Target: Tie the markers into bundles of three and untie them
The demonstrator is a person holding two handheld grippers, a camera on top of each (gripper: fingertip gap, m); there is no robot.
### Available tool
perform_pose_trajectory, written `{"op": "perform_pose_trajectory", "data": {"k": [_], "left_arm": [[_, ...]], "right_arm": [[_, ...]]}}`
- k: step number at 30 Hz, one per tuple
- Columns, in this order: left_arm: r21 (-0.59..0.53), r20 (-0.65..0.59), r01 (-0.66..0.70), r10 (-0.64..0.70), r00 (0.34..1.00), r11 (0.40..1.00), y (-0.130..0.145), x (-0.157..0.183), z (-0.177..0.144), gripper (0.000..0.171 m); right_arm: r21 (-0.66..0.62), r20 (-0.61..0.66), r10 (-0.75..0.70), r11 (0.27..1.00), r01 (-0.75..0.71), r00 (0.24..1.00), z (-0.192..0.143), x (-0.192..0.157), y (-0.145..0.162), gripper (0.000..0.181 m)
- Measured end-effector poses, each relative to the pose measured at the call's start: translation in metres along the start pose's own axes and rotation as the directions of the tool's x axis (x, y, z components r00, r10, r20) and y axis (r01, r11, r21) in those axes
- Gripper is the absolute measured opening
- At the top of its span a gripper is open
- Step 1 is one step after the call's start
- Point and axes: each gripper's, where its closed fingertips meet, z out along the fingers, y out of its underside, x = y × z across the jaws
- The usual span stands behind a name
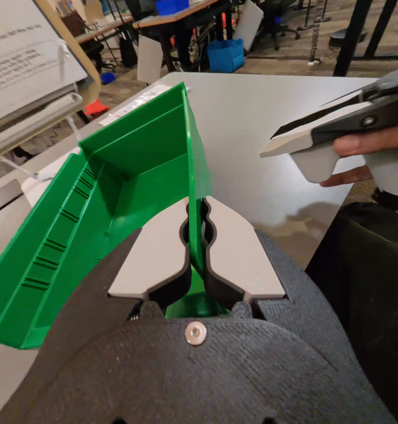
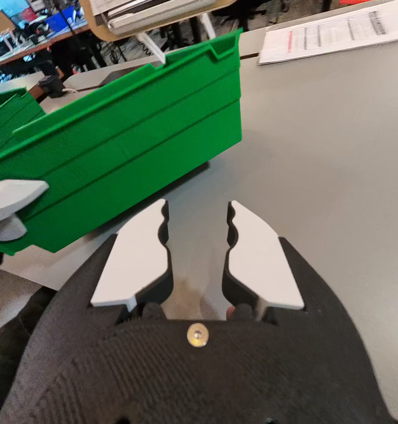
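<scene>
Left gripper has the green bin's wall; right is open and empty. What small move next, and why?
Probably bring the right gripper left toward the green bin. The left gripper alone pinches its side wall, the bin looks tilted over the grey table, and the right gripper hangs open and clear of it.

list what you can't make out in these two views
- Bin near end: left wrist view, hidden behind the left tool, which is clamped on its side wall.
- Whether the bin touches the table: right wrist view, motion blur; its far end looks lifted.
- Second green bin: right wrist view, cut off by the left edge.
- Paper: blurred.
- Right tool: open, empty.
</scene>
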Motion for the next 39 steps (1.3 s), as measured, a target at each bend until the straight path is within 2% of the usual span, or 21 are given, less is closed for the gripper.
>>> {"op": "perform_pose_trajectory", "data": {"k": [4,10,15,18,20,25,29,33,36,39], "left_arm": [[0.022,-0.034,-0.002,0.003,0.999,1.000,0.003,0.008,0.023,0.008],[-0.056,-0.069,0.010,-0.014,0.998,0.998,0.018,0.025,0.064,0.006],[-0.036,-0.063,-0.065,0.063,0.996,0.997,0.017,0.029,0.072,0.007],[0.005,-0.047,-0.086,0.086,0.995,0.996,0.015,0.023,0.063,0.018],[0.006,-0.063,-0.090,0.090,0.994,0.996,0.016,0.020,0.052,0.039],[-0.003,0.009,-0.033,0.033,0.999,0.999,0.026,-0.011,0.025,0.081],[0.004,0.109,-0.001,0.001,0.994,1.000,0.039,-0.039,0.004,0.086],[0.004,0.127,0.046,-0.046,0.991,0.999,0.055,-0.051,-0.016,0.083],[-0.020,0.183,0.110,-0.105,0.978,0.994,0.071,-0.066,-0.031,0.081],[-0.039,0.248,0.176,-0.161,0.955,0.984,0.086,-0.082,-0.045,0.079]], "right_arm": [[0.076,-0.039,0.078,0.994,-0.074,0.996,-0.027,0.008,0.001,0.049],[0.153,0.000,0.140,0.978,-0.139,0.990,-0.052,-0.011,0.005,0.053],[0.182,0.011,0.191,0.965,-0.189,0.982,-0.062,-0.019,0.009,0.053],[0.182,0.037,0.231,0.955,-0.234,0.972,-0.062,-0.027,0.014,0.055],[0.154,0.053,0.234,0.959,-0.240,0.971,-0.058,-0.035,0.019,0.059],[0.080,0.064,0.106,0.991,-0.111,0.992,-0.038,-0.057,0.020,0.069],[0.079,0.034,-0.055,0.995,0.053,0.998,-0.017,-0.071,0.015,0.075],[0.098,0.088,-0.130,0.988,0.121,0.988,0.005,-0.109,0.013,0.081],[0.181,0.016,-0.239,0.956,0.232,0.971,0.013,-0.120,-0.001,0.077],[0.312,-0.071,-0.356,0.879,0.360,0.932,0.010,-0.126,-0.025,0.070]]}}
